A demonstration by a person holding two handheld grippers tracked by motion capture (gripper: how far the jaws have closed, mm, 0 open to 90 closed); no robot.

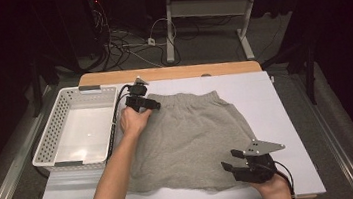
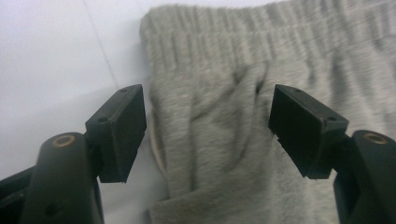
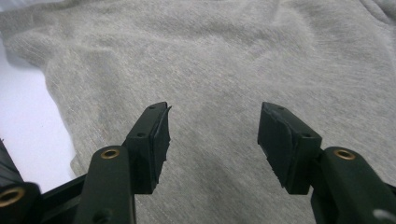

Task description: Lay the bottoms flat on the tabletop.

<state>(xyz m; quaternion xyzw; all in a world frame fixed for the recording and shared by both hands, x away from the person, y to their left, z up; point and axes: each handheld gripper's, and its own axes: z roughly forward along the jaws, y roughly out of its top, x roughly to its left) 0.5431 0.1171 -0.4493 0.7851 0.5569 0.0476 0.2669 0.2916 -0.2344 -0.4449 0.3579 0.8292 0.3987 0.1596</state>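
Note:
A pair of grey sweat shorts [image 1: 188, 133] lies flat on the white table cover [image 1: 280, 102], waistband toward the far side. My left gripper [image 1: 149, 104] is at the waistband's left corner. In the left gripper view its jaws [image 2: 208, 126] stand open astride the rumpled edge of the shorts [image 2: 224, 56], and the pads do not press the cloth. My right gripper [image 1: 228, 167] hovers at the hem's near right corner. Seen in the right gripper view, it [image 3: 212, 140] is open over the flat grey fabric [image 3: 210, 56] with nothing between the pads.
A white plastic basket [image 1: 51, 144] with nothing in it stands at the table's left, close to my left forearm. The table's wooden far edge [image 1: 171, 72] runs behind the shorts. Bare white cover lies to the right of the shorts. Cables and a desk frame [image 1: 204, 10] sit on the floor beyond.

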